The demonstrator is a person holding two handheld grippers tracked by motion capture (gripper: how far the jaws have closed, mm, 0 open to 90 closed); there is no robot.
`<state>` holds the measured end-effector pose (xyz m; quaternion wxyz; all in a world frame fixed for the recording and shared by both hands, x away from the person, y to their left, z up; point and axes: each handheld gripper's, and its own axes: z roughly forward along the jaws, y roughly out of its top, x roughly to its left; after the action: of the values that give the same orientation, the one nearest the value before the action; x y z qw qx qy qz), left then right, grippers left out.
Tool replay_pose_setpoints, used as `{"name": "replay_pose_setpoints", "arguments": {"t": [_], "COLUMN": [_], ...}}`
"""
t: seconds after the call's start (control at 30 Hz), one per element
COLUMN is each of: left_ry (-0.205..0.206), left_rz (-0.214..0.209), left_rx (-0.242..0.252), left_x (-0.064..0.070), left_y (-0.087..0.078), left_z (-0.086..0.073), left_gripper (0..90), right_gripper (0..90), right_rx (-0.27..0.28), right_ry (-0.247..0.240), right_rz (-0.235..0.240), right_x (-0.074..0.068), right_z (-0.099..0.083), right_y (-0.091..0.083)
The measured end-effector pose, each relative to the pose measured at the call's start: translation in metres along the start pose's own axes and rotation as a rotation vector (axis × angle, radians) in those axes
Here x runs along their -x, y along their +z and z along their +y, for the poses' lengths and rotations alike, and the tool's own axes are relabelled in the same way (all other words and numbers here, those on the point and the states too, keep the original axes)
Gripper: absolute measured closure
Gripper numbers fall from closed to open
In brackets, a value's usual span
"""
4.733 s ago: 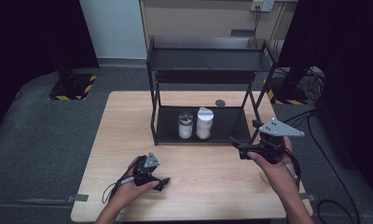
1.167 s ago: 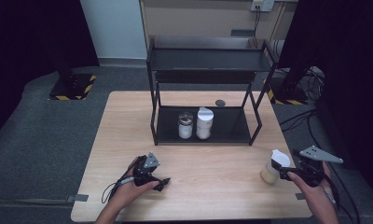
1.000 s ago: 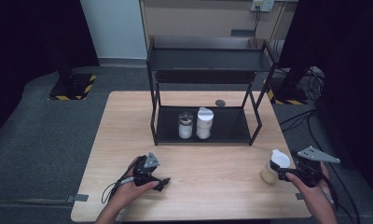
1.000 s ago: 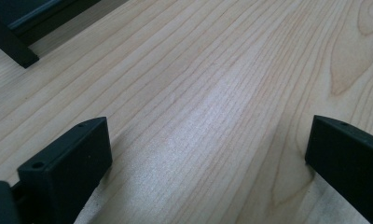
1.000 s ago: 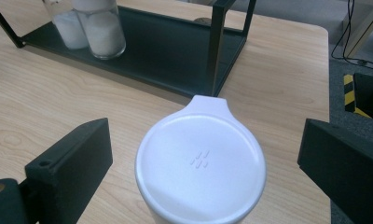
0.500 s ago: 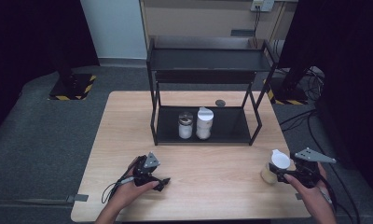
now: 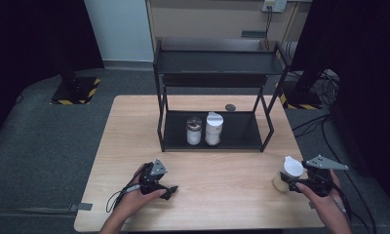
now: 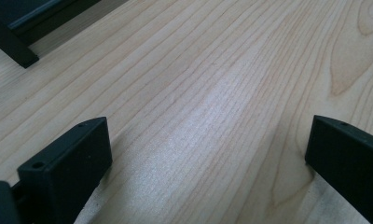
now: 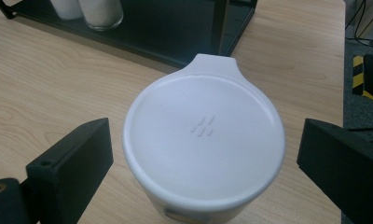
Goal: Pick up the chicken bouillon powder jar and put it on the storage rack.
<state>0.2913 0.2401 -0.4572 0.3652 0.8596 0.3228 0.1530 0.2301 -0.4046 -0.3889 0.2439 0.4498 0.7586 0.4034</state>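
A jar with a white tabbed lid [image 7: 287, 173] stands upright near the table's front right corner. My right gripper [image 7: 294, 184] is just behind it, on the person's side. In the right gripper view the lid [image 9: 203, 140] sits between the two black jaws, with a gap on each side; the right gripper [image 9: 203, 156] is open. My left gripper [image 7: 167, 189] rests low over the front left of the table, held in a hand. In its own view the left gripper [image 8: 208, 149] is open over bare wood.
A black two-tier shelf [image 7: 215, 63] stands at the back middle of the wooden table [image 7: 129, 126]. Two jars [image 7: 194, 130] [image 7: 213, 128] stand on its lower tier. A small dark round piece [image 7: 230, 107] lies behind the shelf. The table's right edge is close to the lidded jar.
The right hand left the shelf's right leg for the front right corner, where the white-lidded jar now stands. Over the last second it crept slightly left. The left gripper stayed put.
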Motion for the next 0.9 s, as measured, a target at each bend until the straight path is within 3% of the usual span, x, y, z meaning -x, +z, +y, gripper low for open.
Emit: {"name": "replay_pose_setpoints", "arguments": {"t": [0.9], "left_ry": [0.0], "left_rz": [0.0], "left_rx": [0.0], "left_x": [0.0], "left_y": [0.0], "left_z": [0.0], "left_gripper": [0.0], "right_gripper": [8.1], "right_rx": [-0.075], "right_ry": [-0.017], "right_rz": [0.016], "right_x": [0.0], "right_z": [0.002], "right_y": [0.012]}}
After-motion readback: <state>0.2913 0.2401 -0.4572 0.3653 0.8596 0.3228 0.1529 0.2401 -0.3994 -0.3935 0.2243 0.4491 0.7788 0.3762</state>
